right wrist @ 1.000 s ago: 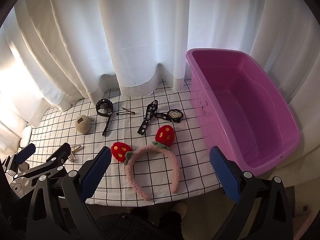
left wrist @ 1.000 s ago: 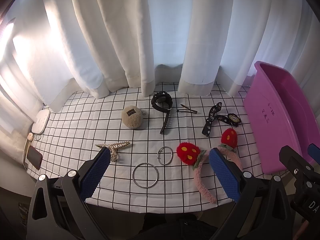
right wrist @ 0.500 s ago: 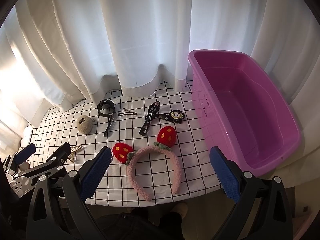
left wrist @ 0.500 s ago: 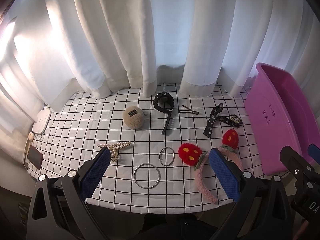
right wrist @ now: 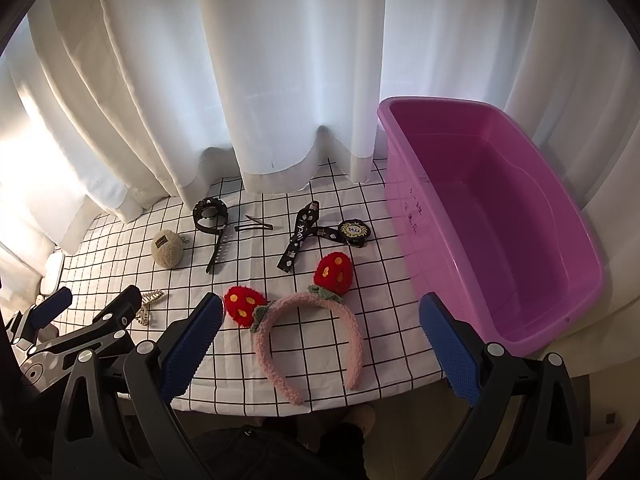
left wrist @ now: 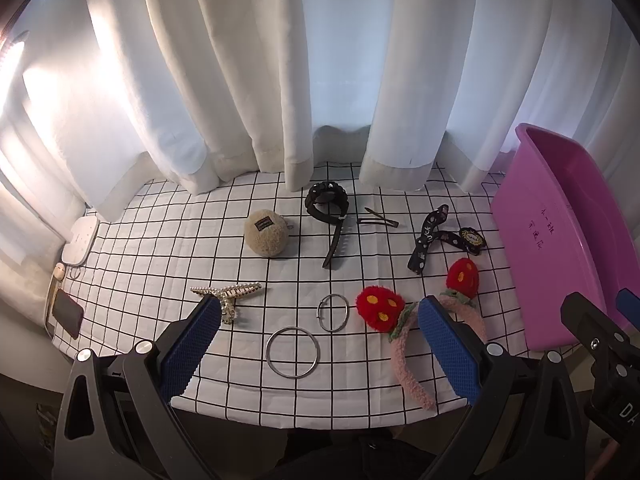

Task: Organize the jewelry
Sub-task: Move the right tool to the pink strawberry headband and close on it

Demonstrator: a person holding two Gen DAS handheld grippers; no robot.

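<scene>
The left gripper [left wrist: 316,344] is hovering over the near edge of the desk [left wrist: 160,248], its blue-padded fingers [left wrist: 192,344] spread wide and holding nothing; the larger metal ring [left wrist: 293,353] is lying on the checked cloth between them, with the smaller ring [left wrist: 333,313] just beyond it. The right gripper [right wrist: 318,346] is hanging likewise, its fingers [right wrist: 450,350] parted and empty, and the pink strawberry headband [right wrist: 310,332] is sitting on the cloth in the gap between them. Just past the left finger, the pearl claw clip [left wrist: 228,296] is resting near the desk's front. Farther back, a beige plush ball [left wrist: 266,232], a black watch [left wrist: 326,200], a thin hairpin [left wrist: 378,221] and a black ribbon with a round badge [left wrist: 436,236] are lying in a loose row, each apart from the next. To the right of them all, the purple bin [right wrist: 516,236] is standing on the desk with nothing inside it. White curtains [right wrist: 280,80] are hanging behind.
</scene>
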